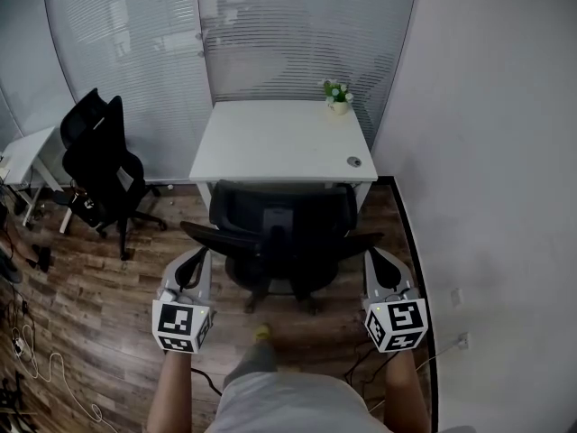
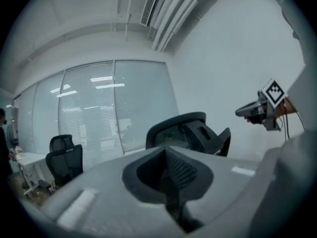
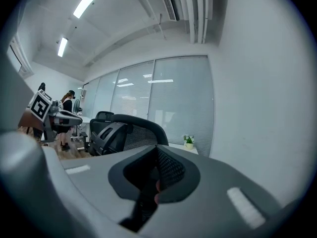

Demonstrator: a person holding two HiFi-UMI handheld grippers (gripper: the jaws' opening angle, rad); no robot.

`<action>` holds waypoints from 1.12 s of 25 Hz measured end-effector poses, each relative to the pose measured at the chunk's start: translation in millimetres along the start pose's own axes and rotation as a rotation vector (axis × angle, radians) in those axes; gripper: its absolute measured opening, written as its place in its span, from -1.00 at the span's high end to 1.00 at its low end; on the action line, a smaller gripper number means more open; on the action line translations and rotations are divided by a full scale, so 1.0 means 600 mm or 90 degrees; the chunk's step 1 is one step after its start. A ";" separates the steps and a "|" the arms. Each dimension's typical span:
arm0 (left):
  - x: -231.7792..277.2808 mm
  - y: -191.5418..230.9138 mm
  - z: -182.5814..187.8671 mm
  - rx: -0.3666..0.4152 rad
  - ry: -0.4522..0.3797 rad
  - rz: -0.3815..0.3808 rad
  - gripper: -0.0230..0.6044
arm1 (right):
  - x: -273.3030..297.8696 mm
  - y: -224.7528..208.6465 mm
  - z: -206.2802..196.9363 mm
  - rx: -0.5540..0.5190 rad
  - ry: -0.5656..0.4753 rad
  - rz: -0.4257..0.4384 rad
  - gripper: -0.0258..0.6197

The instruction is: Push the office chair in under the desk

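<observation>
Office chair stands mid-frame with its back close to the white bench's front edge, seat seemingly partly under. Left gripper and right gripper flank it, jaws fully closed on nothing, apparently not touching it. This fits a push about to land or one just ended.

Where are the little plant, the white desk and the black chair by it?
Small green potted plant [image 1: 336, 90], head view, its leaves.
White rectangular desk [image 1: 270, 142], head view, bare top.
Black mesh office chair [image 1: 239, 207], head view, backrest.
</observation>
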State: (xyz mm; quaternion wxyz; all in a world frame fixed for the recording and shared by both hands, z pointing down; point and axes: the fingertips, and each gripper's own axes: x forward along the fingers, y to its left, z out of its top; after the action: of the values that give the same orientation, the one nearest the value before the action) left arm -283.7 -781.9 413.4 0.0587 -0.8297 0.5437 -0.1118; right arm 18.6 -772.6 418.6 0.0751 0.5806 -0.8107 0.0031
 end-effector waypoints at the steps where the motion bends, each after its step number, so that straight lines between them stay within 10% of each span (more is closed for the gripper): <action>1: -0.003 0.002 0.003 -0.002 -0.004 0.005 0.94 | -0.003 0.000 0.002 -0.003 -0.002 -0.001 0.92; 28: -0.040 0.022 0.032 -0.046 -0.044 0.055 0.94 | -0.035 -0.026 0.010 0.032 -0.019 -0.024 0.92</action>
State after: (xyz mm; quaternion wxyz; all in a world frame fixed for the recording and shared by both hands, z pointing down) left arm -300.0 -766.0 389.1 0.0527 -0.8103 0.5804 -0.0606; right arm 39.1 -758.5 408.7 0.0484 0.5977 -0.8001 0.0138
